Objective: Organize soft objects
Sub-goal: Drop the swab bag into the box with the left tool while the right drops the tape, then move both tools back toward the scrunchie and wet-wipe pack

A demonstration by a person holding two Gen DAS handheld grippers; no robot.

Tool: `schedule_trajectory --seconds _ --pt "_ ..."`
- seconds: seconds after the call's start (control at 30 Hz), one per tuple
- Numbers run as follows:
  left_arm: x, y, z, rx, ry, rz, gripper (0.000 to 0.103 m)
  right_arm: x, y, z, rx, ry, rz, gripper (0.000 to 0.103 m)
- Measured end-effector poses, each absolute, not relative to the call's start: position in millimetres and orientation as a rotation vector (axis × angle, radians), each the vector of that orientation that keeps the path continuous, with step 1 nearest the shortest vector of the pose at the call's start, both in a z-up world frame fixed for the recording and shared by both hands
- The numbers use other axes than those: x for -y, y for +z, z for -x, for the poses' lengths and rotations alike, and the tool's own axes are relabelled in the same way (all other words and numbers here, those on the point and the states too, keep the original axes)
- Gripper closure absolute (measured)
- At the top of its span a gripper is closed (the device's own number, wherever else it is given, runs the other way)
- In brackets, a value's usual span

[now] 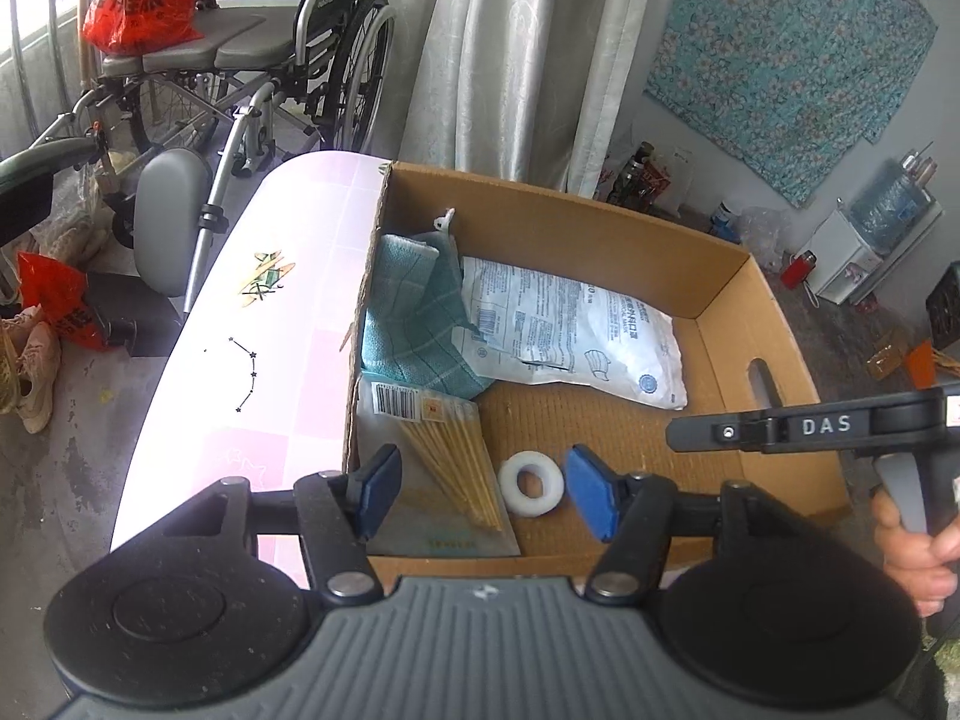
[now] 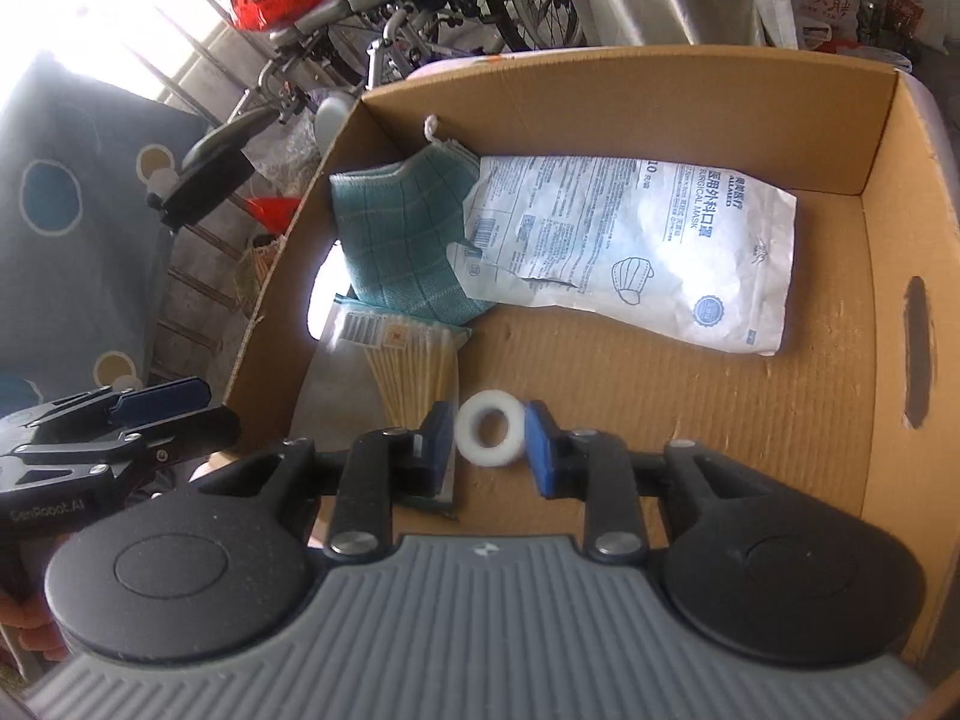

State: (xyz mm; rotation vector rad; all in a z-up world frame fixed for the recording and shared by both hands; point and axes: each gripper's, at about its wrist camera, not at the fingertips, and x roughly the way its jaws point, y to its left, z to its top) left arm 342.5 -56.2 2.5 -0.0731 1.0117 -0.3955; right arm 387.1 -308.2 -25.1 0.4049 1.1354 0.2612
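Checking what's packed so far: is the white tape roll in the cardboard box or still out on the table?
In the box. The white tape roll lies flat on the cardboard box floor, beside the cotton swab packet.

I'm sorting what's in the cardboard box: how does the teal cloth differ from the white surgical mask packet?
The teal cloth is woven checked fabric, folded and bunched against the left wall; the surgical mask packet is a white printed bag lying flatter across the middle. The packet spreads wider than the cloth. The packet's edge overlaps the cloth. Both look soft and lie in the cardboard box.
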Motion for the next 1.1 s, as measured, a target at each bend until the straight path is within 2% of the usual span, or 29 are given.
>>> schedule_trajectory --seconds 0.13,0.2,0.43,0.77,0.9,0.97,1.1 --pt "53.8 29.3 -302.4 -0.967 -0.426 0.074 0.031 331.2 14.0 -332.6 -1.043 0.283 -0.477 0.068" --pt "53.8 37.8 -282.1 -0.959 -0.444 0.075 0.027 339.0 29.9 -302.7 -0.999 0.291 -0.496 0.056" --pt "53.1 43.7 -206.9 -0.98 -0.512 0.104 0.024 360.3 55.5 -183.0 -0.904 0.284 -0.555 0.05" --pt "56.7 -17.1 -94.7 -1.1 -0.598 0.041 0.022 338.2 -4.2 -52.7 -0.988 0.244 -0.563 0.046" --pt "70.5 -52.8 -71.1 -1.174 -0.607 -0.003 0.026 309.2 -36.3 -38.4 -1.034 0.237 -0.512 0.046" --pt "76.6 -69.7 -66.8 -1.202 -0.599 -0.003 0.032 298.1 -43.8 -39.0 -1.03 0.235 -0.472 0.046" --pt "80.1 -93.6 -66.3 -1.231 -0.609 0.049 0.035 273.3 -53.1 -60.0 -1.045 0.297 -0.406 0.046"
